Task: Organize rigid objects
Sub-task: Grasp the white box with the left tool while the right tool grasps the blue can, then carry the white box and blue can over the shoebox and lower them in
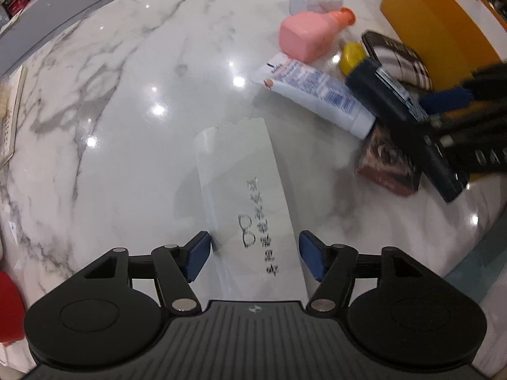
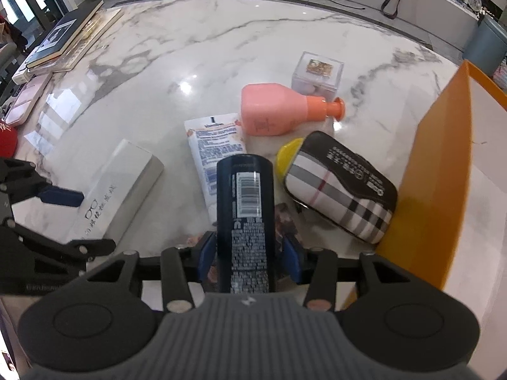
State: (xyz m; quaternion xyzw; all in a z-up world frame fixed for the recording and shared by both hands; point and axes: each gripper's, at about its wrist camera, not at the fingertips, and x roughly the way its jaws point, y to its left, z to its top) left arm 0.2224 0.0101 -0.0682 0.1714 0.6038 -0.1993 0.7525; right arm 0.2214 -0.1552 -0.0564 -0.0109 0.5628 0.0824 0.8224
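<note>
A long white box [image 1: 244,190] printed with glasses and dark characters lies flat on the marble table [image 1: 126,95]. My left gripper [image 1: 253,250] straddles its near end, open, with its blue pads [image 1: 199,253] just off the box's sides. A dark blue bottle [image 2: 245,221] with a barcode lies between the fingers of my right gripper [image 2: 248,253], propped on a white tube [image 2: 215,145] and a brown patterned box [image 1: 389,164]. A sliver of gap shows beside the right pad [image 2: 291,259], so this gripper is open too.
A pink bottle [image 2: 279,110] with an orange cap, a clear cube box [image 2: 317,72], a yellow object [image 2: 286,155] and a plaid case [image 2: 342,186] crowd the table beside an orange bin [image 2: 434,190]. Books [image 2: 63,44] lie at the far left edge.
</note>
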